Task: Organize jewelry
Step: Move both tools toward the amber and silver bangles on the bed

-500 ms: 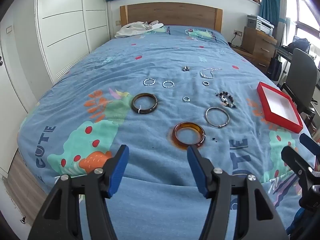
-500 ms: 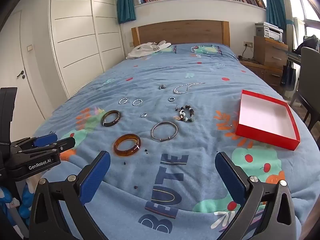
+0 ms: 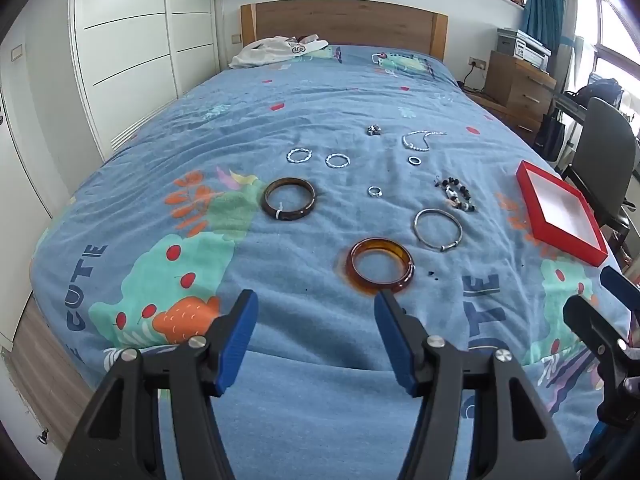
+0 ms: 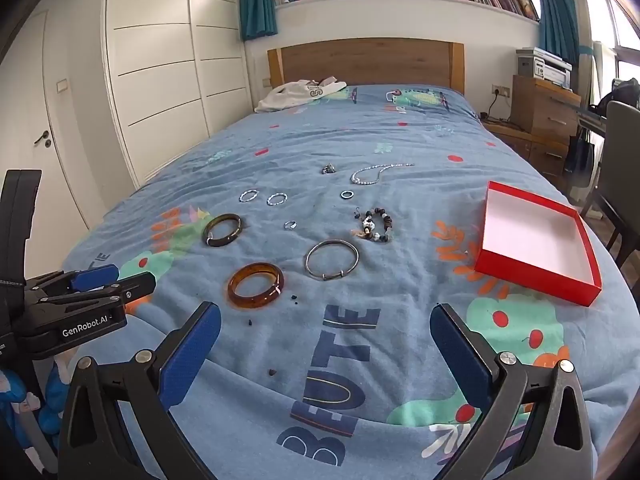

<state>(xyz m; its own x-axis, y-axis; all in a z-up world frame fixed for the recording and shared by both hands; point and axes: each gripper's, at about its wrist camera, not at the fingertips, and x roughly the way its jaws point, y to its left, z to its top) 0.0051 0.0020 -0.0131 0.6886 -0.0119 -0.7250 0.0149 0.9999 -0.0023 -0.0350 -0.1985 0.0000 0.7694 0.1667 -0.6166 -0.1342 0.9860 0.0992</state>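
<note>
Jewelry [image 4: 256, 284] spread on bedspread [image 4: 400, 128], small dark specks [image 4: 295, 299] perhaps loose beads

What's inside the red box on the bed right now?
The red box looks empty: its pale floor shows bare in the right wrist view, with no jewelry on it. The near wall hides a thin strip of floor just behind it. The bracelets and rings all lie outside on the bedspread.

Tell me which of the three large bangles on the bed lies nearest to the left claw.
The amber bangle, translucent orange, lies just beyond the left claw. The dark brown bangle and the silver bangle lie farther.
</note>
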